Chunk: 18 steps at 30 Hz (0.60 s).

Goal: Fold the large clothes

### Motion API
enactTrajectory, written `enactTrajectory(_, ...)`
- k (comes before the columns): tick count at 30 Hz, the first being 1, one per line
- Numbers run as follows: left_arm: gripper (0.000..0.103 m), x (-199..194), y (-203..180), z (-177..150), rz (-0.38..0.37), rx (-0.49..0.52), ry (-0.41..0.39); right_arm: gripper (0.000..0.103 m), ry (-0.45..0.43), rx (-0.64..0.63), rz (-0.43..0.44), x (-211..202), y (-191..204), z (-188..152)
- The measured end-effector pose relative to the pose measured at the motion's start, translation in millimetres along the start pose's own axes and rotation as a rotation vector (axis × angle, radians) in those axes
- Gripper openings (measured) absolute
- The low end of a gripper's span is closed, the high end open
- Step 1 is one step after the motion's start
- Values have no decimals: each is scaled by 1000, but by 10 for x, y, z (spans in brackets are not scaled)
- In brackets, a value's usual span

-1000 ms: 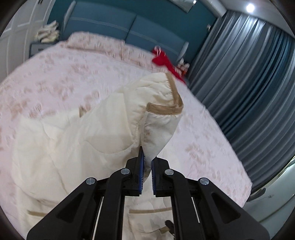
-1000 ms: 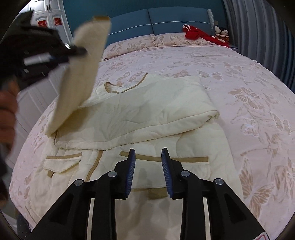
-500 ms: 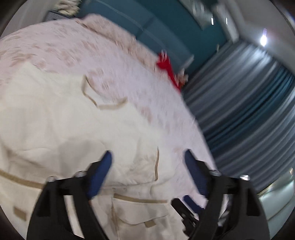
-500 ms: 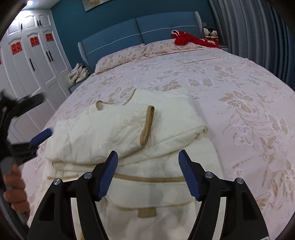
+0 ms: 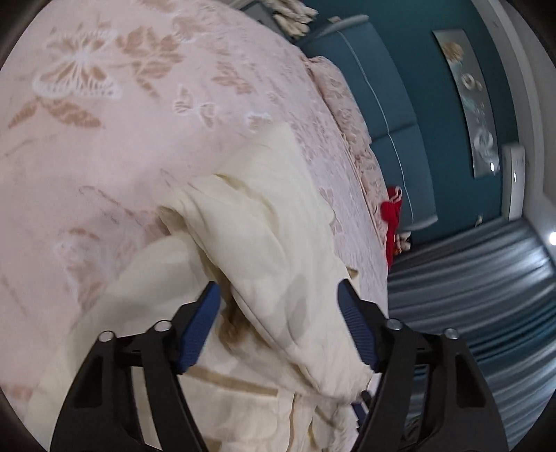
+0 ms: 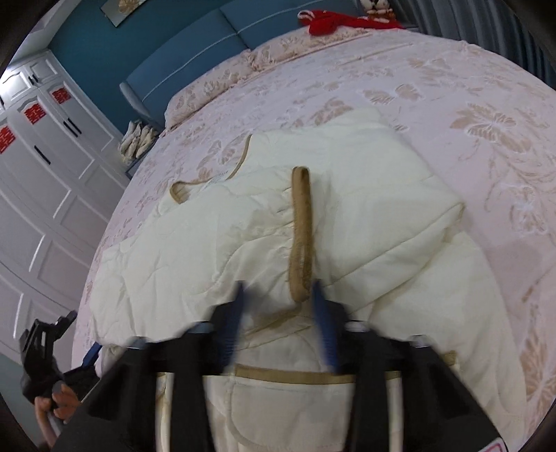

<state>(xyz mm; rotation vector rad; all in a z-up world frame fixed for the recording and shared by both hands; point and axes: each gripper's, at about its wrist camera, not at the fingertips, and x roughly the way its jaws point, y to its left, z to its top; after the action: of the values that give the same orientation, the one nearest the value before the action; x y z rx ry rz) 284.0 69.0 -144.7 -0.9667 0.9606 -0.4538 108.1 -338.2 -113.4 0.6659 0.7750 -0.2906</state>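
Observation:
A cream quilted robe with tan trim [image 6: 347, 215] lies partly folded on the pink floral bed [image 6: 451, 87]. A sleeve with a tan cuff [image 6: 301, 229] lies folded across its middle. My right gripper [image 6: 278, 295] is open, low over the robe, with the cuff's end between its fingers. My left gripper [image 5: 278, 295] is open at the robe's left edge, and a thick folded edge of the robe [image 5: 271, 243] lies between its fingers. The left gripper also shows in the right wrist view [image 6: 45, 344], held in a hand.
A red garment [image 6: 333, 19] lies by the pillows at the teal headboard [image 6: 215, 31]. White wardrobe doors [image 6: 41, 156] stand on the left. Grey curtains [image 5: 479, 295] hang on the far side of the bed.
My left gripper let go of the raised sleeve, which now lies across the robe, and dropped to the robe's left edge. My right gripper opened wider and moved forward over the cuff.

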Motion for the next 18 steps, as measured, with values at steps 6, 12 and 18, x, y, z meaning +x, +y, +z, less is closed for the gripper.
enactTrajectory(6,55,114,199,206,9,-92,-37,6,-168,-49,112,-632,148,431)
enactTrajectory(12,35,145,102,147,102,-8,-53,5,-210,-119,-64,-736,-20,598)
enactTrajectory(18,18,166,-51,-21,252,138,-71,5,-88,-144,-222,-200,-295,332)
